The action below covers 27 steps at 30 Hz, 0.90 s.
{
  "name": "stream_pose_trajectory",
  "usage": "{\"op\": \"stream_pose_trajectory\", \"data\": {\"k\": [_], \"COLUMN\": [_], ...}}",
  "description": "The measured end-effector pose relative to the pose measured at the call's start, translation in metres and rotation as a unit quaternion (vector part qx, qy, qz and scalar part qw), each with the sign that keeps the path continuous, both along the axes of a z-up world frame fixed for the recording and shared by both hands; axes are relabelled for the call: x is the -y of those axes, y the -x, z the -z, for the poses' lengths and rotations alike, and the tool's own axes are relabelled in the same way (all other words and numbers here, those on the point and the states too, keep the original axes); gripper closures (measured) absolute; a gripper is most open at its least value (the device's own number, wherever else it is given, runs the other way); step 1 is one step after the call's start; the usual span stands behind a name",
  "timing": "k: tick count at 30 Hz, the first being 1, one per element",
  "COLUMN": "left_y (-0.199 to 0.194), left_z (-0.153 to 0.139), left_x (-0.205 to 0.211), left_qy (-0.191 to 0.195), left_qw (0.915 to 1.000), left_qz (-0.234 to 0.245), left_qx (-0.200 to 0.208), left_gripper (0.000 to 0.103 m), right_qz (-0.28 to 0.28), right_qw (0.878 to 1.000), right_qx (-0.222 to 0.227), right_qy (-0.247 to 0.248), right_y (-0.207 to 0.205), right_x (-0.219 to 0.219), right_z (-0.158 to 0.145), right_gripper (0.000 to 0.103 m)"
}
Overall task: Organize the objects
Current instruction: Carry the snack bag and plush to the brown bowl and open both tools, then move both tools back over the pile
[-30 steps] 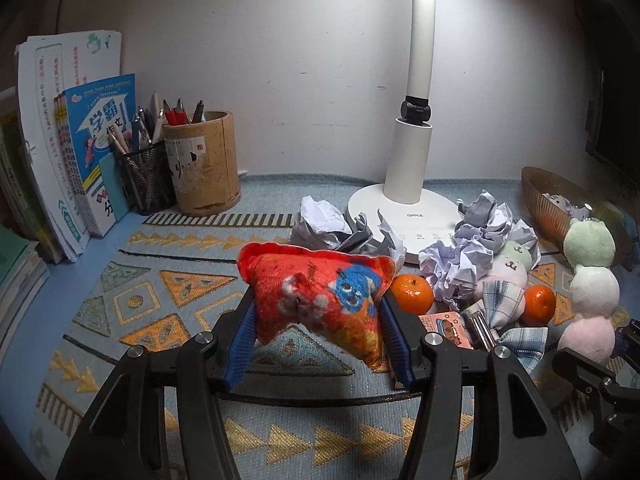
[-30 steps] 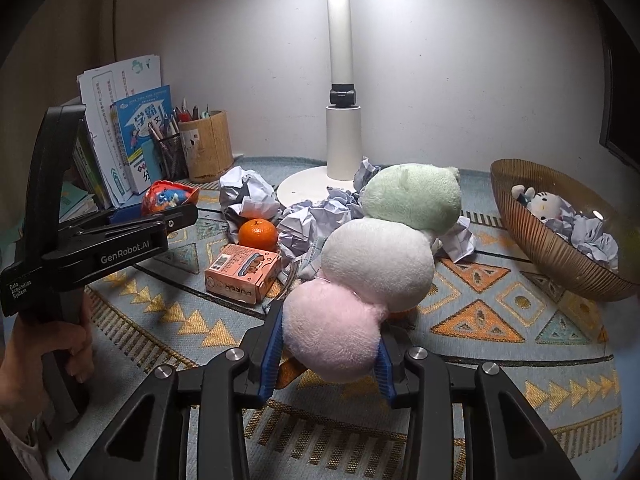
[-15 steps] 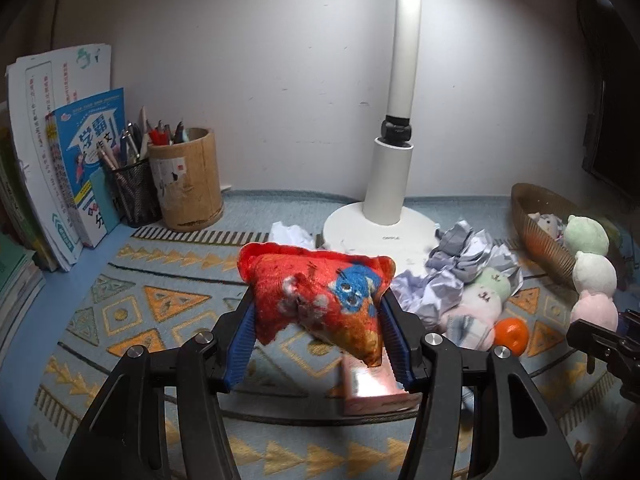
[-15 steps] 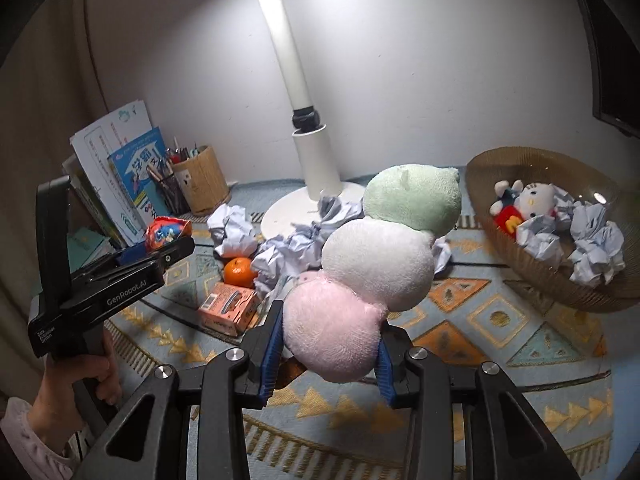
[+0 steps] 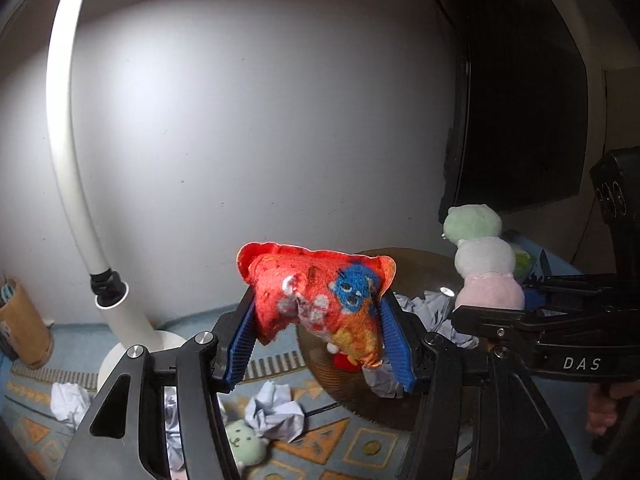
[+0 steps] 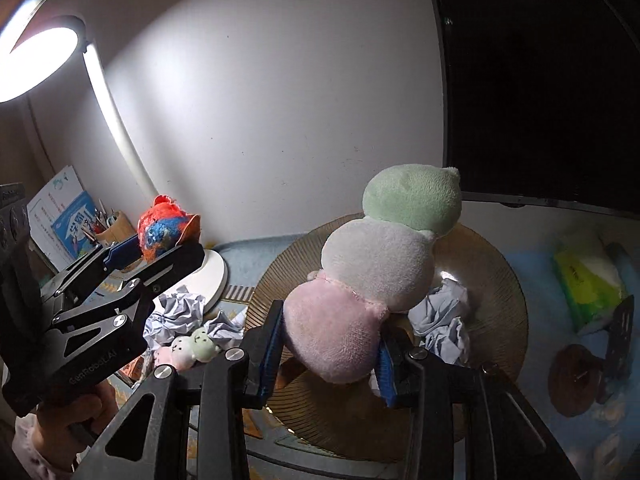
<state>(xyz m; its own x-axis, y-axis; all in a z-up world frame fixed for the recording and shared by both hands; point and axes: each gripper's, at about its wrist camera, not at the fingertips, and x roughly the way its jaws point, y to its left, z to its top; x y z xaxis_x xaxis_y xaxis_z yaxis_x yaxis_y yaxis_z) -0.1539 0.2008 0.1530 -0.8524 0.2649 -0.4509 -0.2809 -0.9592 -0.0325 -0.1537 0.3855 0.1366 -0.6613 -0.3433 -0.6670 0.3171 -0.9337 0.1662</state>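
Observation:
My left gripper (image 5: 318, 344) is shut on a red plush toy (image 5: 320, 300) with a blue face, held in the air in front of the brown ribbed basket (image 5: 344, 384). It also shows in the right wrist view (image 6: 166, 230). My right gripper (image 6: 328, 350) is shut on the pink end of a three-ball plush (image 6: 384, 264), pink, white and green, held over the basket (image 6: 500, 280). The same plush shows in the left wrist view (image 5: 484, 260). The basket holds crumpled paper (image 6: 444, 320).
A white desk lamp (image 5: 112, 320) stands on the patterned mat at left. Crumpled paper balls (image 5: 276, 412) and a small green plush (image 5: 244, 444) lie on the mat. A pen cup and books (image 6: 80, 220) stand at far left. A green tissue pack (image 6: 588, 280) lies right of the basket.
Both grippers have risen and swung right toward the basket, each carrying its plush. The basket now lies right beneath the three-ball plush; the mat clutter has dropped to the lower left.

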Motion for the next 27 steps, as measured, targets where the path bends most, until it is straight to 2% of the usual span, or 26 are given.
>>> {"op": "stream_pose_trajectory", "data": {"k": [1,2,3,4,5,6,8,10,13,17,23,27], "left_y": [0.006,0.013,0.021,0.03,0.039,0.042,0.04,0.036,0.033,0.032,0.014,-0.007], "left_z": [0.003,0.006,0.011,0.019,0.026,0.03,0.036,0.039,0.041,0.033,0.014,0.006], "left_x": [-0.008,-0.016,-0.023,-0.026,-0.024,-0.018,-0.005,0.003,0.014,0.028,0.075,0.117], "left_qy": [-0.001,0.003,0.008,0.006,0.004,-0.001,-0.028,-0.03,-0.006,-0.001,0.008,0.034], "left_qw": [0.9999,0.9997,0.9992,0.9979,0.9955,0.9955,0.9958,0.9953,0.9957,0.9957,0.9943,0.9899], "left_qz": [0.01,0.019,0.026,0.025,0.013,-0.012,-0.02,-0.025,-0.036,-0.042,-0.071,-0.107], "left_qx": [0.005,0.014,0.029,0.059,0.094,0.094,0.085,0.088,0.085,0.083,0.079,0.086], "left_gripper": [0.048,0.045,0.041,0.026,0.009,0.0,0.0,0.0,0.0,0.0,0.0,0.0], "right_qz": [-0.004,-0.004,0.004,0.029,0.04,0.047,0.05,0.05,0.053,0.04,0.009,-0.018], "right_qw": [1.0,1.0,0.999,0.998,0.998,0.998,0.999,0.999,0.999,0.999,1.0,0.999], "right_qx": [0.009,0.02,0.029,0.025,0.007,-0.001,0.008,0.006,-0.002,-0.006,-0.023,-0.026], "right_qy": [-0.003,-0.008,-0.02,-0.05,-0.055,-0.045,-0.007,0.011,-0.007,-0.011,-0.017,-0.016], "right_y": [0.004,0.007,0.01,0.011,0.009,0.008,0.006,0.004,0.002,-0.003,-0.021,-0.034], "right_x": [-0.002,-0.005,-0.009,-0.015,-0.023,-0.031,-0.044,-0.049,-0.04,-0.012,0.03,0.068], "right_z": [0.003,0.007,0.012,0.016,0.017,0.018,0.021,0.021,0.019,0.011,-0.004,-0.007], "right_gripper": [0.055,0.044,0.017,0.0,0.0,0.0,0.0,0.0,0.0,0.0,0.0,0.0]}}
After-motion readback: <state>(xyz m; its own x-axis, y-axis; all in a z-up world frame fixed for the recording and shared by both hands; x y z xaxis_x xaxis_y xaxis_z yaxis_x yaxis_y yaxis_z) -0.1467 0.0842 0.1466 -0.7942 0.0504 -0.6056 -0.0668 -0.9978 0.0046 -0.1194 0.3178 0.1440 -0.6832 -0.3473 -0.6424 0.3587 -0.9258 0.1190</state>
